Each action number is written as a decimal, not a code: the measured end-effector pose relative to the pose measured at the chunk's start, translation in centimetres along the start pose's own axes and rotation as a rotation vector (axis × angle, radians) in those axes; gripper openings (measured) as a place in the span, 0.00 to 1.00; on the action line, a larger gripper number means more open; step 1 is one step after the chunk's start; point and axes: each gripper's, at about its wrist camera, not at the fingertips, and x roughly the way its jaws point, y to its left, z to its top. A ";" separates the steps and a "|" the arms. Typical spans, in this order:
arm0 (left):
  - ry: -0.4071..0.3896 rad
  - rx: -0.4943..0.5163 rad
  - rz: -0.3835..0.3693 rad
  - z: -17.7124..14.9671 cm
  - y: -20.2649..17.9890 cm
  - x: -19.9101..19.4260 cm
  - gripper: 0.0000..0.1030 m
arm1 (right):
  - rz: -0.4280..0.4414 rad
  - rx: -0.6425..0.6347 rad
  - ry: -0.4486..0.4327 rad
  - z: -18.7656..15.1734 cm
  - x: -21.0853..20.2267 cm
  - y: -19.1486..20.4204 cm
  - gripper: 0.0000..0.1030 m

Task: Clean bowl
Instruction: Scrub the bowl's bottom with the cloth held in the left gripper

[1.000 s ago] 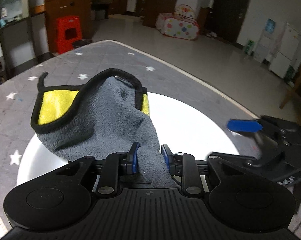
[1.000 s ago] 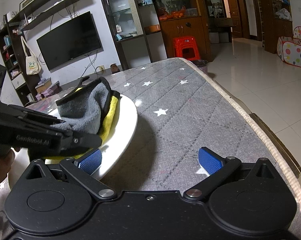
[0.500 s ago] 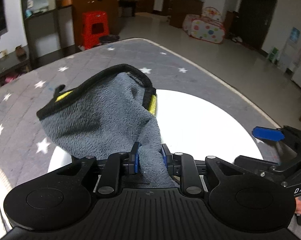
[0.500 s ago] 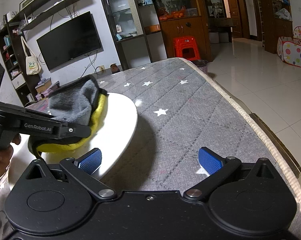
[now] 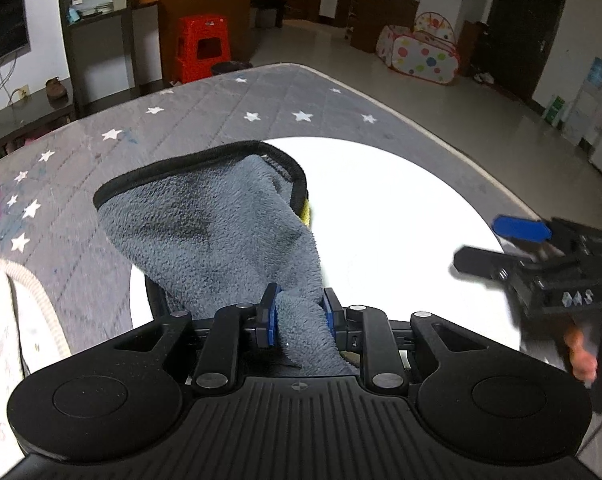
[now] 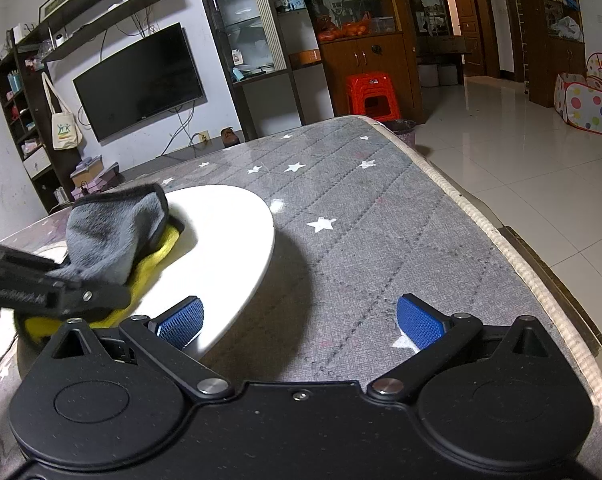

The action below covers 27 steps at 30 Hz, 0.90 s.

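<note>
Left wrist view shows the left claw (image 5: 299, 314) pinched narrow on a grey-and-yellow cloth (image 5: 221, 232), which drapes over the white bowl (image 5: 401, 232) from about its 9 o'clock rim toward the middle. The bowl sits on the star-patterned desk (image 5: 205, 120). Its exposed surface looks bright and unmarked, though glare hides any residue, so I judge the wiping is mid-course: the 3 o'clock half is not yet under the cloth. At the bowl's 4 o'clock edge, the right claw (image 6: 301, 316) stands wide, gripping nothing, one pad over the rim.
</note>
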 end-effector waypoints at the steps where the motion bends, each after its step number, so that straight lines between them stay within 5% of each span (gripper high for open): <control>1: 0.001 0.007 -0.004 -0.2 -0.2 -0.2 0.22 | 0.000 0.000 0.000 0.0 0.0 0.0 1.00; 15: 0.003 0.135 -0.062 -1.8 -4.1 -0.3 0.30 | 0.004 0.006 -0.002 0.0 0.0 -0.2 1.00; 27: -0.010 0.189 -0.196 -0.6 -4.4 1.7 0.30 | 0.008 0.010 -0.003 -0.1 -0.2 -0.4 1.00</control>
